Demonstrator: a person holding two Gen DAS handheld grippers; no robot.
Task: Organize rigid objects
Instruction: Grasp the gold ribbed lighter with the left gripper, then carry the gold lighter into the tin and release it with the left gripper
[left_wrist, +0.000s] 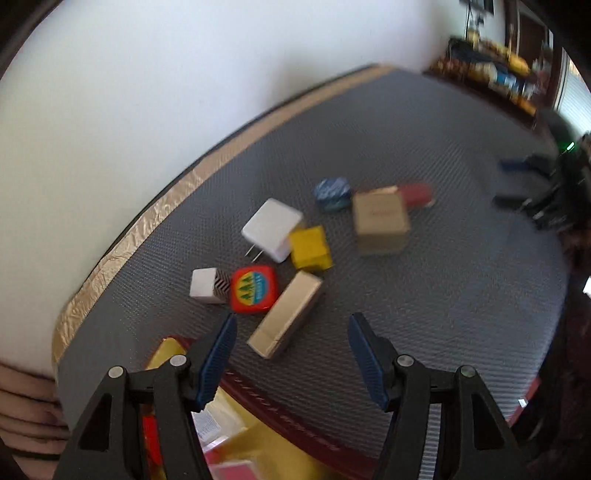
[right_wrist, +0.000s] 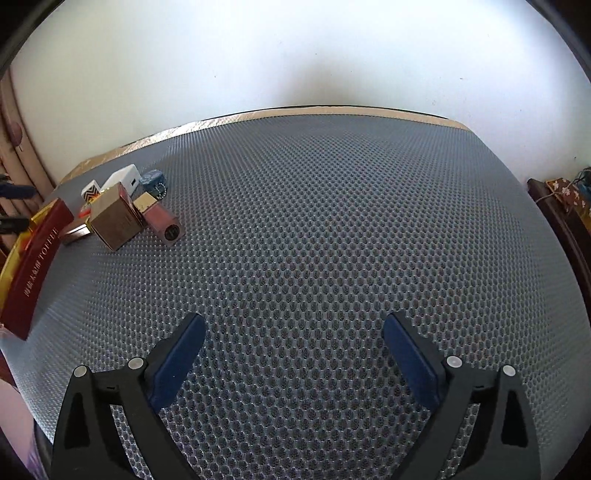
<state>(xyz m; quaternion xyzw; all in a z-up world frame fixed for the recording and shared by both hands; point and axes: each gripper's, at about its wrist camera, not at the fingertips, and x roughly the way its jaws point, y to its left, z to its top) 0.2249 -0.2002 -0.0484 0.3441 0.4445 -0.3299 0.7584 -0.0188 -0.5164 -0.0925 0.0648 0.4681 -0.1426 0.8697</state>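
Note:
A cluster of small items lies on the grey mesh mat (left_wrist: 443, 295): a white charger (left_wrist: 271, 229), a yellow cube (left_wrist: 309, 248), a cardboard cube (left_wrist: 380, 221), a red tube (left_wrist: 415, 194), a blue patterned piece (left_wrist: 332, 194), a zigzag-marked white box (left_wrist: 207, 286), a red tin with trees (left_wrist: 253, 290) and a long tan box (left_wrist: 291, 306). My left gripper (left_wrist: 292, 320) hovers open over the tan box's near end, its pads apart from it. My right gripper (right_wrist: 293, 325) stands wide open over bare mat, the cardboard cube (right_wrist: 116, 221) far to its left.
A dark red toffee box (right_wrist: 33, 266) with a yellow inside (left_wrist: 236, 443) lies open under my left gripper, holding a few items. Gold tape (left_wrist: 122, 251) lines the mat's far edge against a white wall. Wooden furniture (right_wrist: 554, 206) stands past the right edge.

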